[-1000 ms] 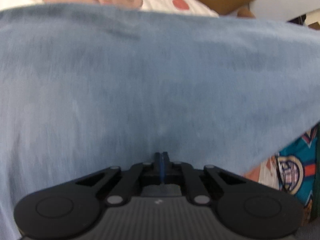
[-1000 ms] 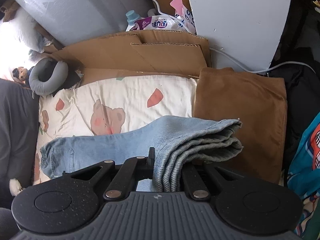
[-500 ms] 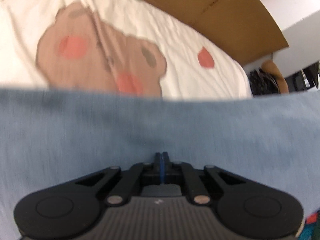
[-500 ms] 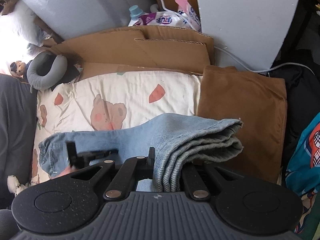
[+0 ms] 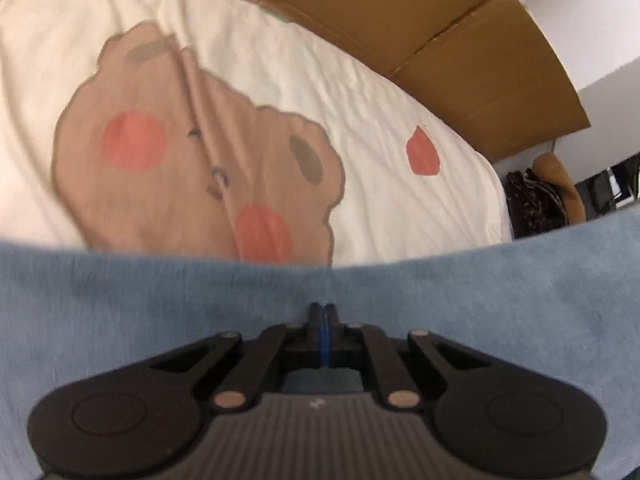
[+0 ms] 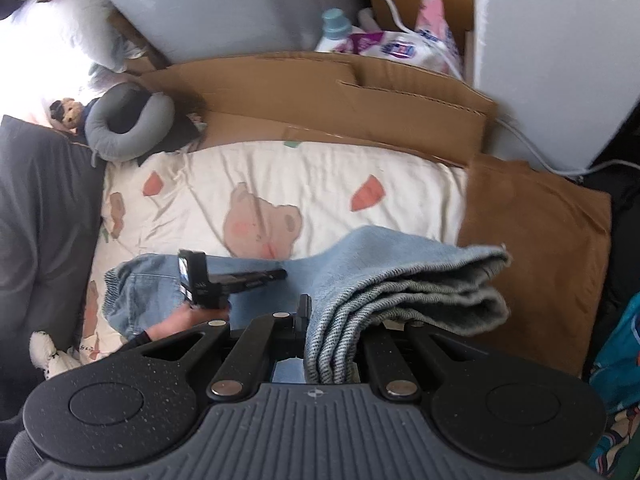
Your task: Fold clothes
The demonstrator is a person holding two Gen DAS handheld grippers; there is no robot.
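— Why is the right hand-held gripper (image 6: 320,344) holding the jeans (image 6: 400,276) bunched like that?

— Its jaws are clamped on a thick stack of denim, several layers showing at the hem end in the lower middle of the right wrist view. My guess is the legs are already doubled, and pinching all the layers together keeps the edges lined up while they're carried.

— And the rest of the jeans?

— They trail toward the left of that frame and lie on the bed (image 6: 320,172), the cream sheet with the bear print. The waistband end sits at the lower left, flat on the sheet.

— The other hand?

— The left hand-held gripper (image 5: 322,314) is closed tight, fingers together, resting against the blue denim that fills the lower half of its own view. Whether cloth is pinched between the fingers I can't tell; the tips look pressed together with fabric right behind them. In the right wrist view it shows at centre left, over the middle of the jeans, a person's hand (image 6: 184,318) gripping its handle.

— Why there?

— I'd say it marks or pins the fold line, so the lifted end can swing over it.

— And the brown cloth (image 6: 536,248) at the right?

— Looks like a folded piece set aside beside the bed sheet, clear of the work.
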